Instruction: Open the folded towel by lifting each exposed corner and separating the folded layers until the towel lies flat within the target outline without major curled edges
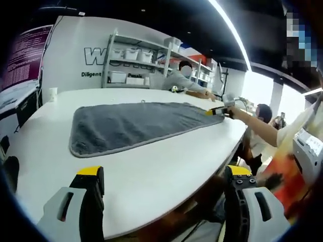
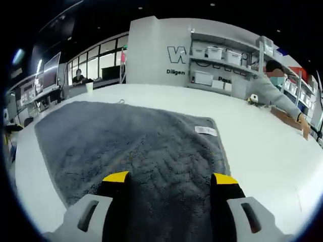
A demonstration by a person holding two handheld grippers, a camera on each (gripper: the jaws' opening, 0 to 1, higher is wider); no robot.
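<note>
A grey towel [image 1: 132,125] lies spread out on the white table [image 1: 151,176], its edges mostly flat. My left gripper [image 1: 164,172] hovers open over bare table in front of the towel's near edge, well short of it. In the left gripper view a person's arm holds my right gripper [image 1: 218,111] at the towel's far right corner. In the right gripper view the towel [image 2: 126,146] runs under my right gripper [image 2: 170,178], whose jaws stand wide apart with nothing pinched between them. A white label [image 2: 205,130] sits near the towel's right edge.
A white cup [image 1: 53,94] stands at the table's far left. A person [image 1: 184,78] leans on the far side of the table beside a small object [image 1: 174,89]. Shelves with white bins [image 1: 132,64] line the back wall. The table's edge [image 1: 237,146] curves to the right.
</note>
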